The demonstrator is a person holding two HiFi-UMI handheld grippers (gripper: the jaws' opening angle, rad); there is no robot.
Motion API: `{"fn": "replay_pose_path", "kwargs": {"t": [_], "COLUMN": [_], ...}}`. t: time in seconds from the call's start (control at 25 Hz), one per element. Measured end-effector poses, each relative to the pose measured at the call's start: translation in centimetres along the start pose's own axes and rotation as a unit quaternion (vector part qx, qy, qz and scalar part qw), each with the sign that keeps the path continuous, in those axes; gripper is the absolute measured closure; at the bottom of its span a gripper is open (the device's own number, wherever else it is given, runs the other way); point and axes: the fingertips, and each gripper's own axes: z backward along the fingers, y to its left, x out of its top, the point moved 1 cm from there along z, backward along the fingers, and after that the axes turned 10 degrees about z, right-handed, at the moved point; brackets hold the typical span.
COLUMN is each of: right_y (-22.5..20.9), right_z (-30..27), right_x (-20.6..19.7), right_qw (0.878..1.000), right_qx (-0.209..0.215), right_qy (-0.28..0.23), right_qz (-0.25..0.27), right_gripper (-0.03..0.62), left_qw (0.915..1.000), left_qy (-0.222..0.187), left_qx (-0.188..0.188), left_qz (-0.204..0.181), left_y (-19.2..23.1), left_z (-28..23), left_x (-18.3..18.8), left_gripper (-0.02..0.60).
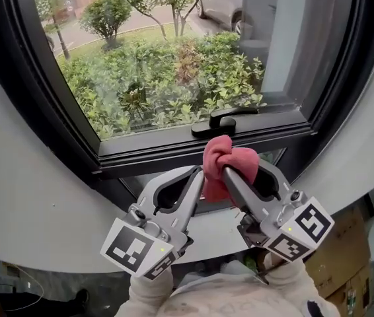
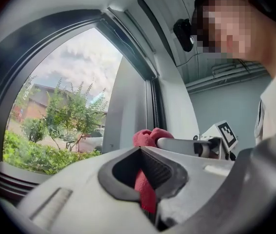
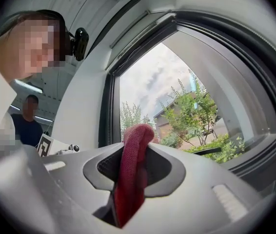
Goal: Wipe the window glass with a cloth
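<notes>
A red cloth (image 1: 223, 163) is bunched up just below the black window handle (image 1: 223, 119), in front of the dark lower frame. Both grippers pinch it. My left gripper (image 1: 199, 176) holds its left side and my right gripper (image 1: 229, 173) its right side, their tips almost meeting. In the left gripper view the cloth (image 2: 146, 191) runs between the shut jaws, with its bunch above. The right gripper view shows the cloth (image 3: 130, 172) standing up between that gripper's jaws. The window glass (image 1: 160, 58) lies above and beyond, with green bushes behind it.
The dark window frame (image 1: 174, 152) is set in a white wall (image 1: 28, 197). Cardboard boxes (image 1: 342, 269) stand low at the right. A parked car (image 1: 223, 5) is outside. A person in a dark shirt (image 3: 28, 126) stands in the room behind.
</notes>
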Motion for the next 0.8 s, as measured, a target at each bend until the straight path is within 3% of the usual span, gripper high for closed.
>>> {"fn": "replay_pose_path", "kwargs": {"t": [0.2,0.6,0.8], "right_y": [-3.2,-7.7,-7.8], "right_z": [-4.2,-17.7,-20.4], "right_x": [1.7,14.1,16.9], "right_qw": [0.999,0.984,0.98], "right_qx": [-0.018,-0.039,-0.038], "right_qy": [0.002,-0.047,-0.061], "right_qz": [0.034,0.166,0.187], "right_gripper": [0.473,0.471,0.471], "left_qw": [0.9999,0.9995,0.9993], "left_qy": [-0.009,-0.023,-0.024], "left_qx": [0.011,0.023,0.026], "left_qz": [0.004,0.005,0.006], "left_y": [2.5,7.1,8.3], "left_z": [-0.9,-1.9,-2.3], "left_x": [0.6,2.5,3.4], "left_gripper": [0.581,0.581,0.581]}}
